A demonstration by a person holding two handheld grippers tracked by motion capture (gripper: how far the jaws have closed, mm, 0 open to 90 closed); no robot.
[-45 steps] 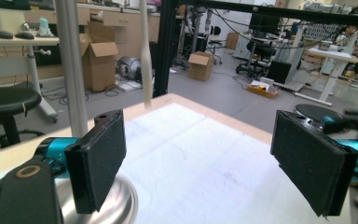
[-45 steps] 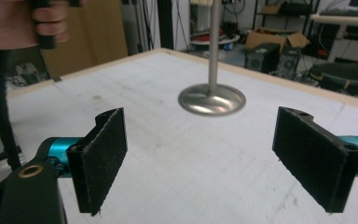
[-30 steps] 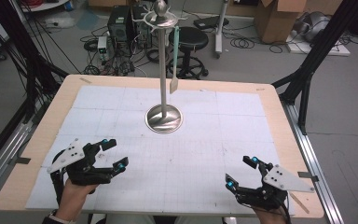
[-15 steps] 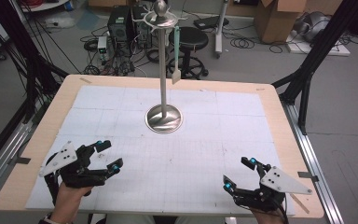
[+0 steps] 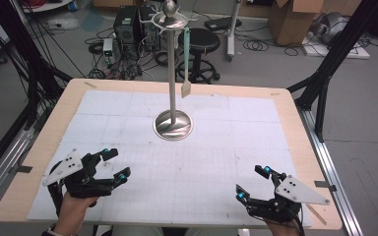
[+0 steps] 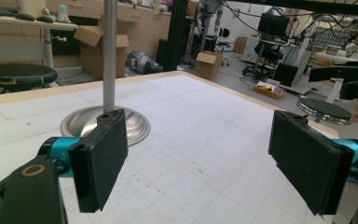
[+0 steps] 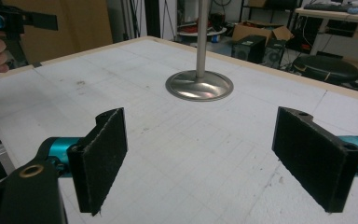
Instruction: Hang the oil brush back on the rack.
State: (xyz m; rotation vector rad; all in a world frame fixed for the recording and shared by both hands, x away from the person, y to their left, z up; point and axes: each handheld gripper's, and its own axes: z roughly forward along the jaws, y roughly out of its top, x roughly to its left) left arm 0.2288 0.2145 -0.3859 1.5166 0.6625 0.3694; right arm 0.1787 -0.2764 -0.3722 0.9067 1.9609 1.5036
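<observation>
The metal stand (image 5: 173, 123) sits at the table's (image 5: 285, 108) centre, toward the far edge, its pole straight upright, a small spatula (image 5: 185, 64) hanging off its top hooks. From the left gripper (image 5: 112, 165) it lies at about one o'clock; from the right gripper (image 5: 254, 181) at eleven, roughly as far. Both have jaws spread wide and empty, with bare gridded mat (image 5: 211, 162) between.

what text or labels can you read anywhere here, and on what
None can be read.
The white mat carries only a printed grid, no words.
The hanging tag on the metal stand is too small to tell if it is printed.
The cardboard boxes on the floor show no legible print.
</observation>
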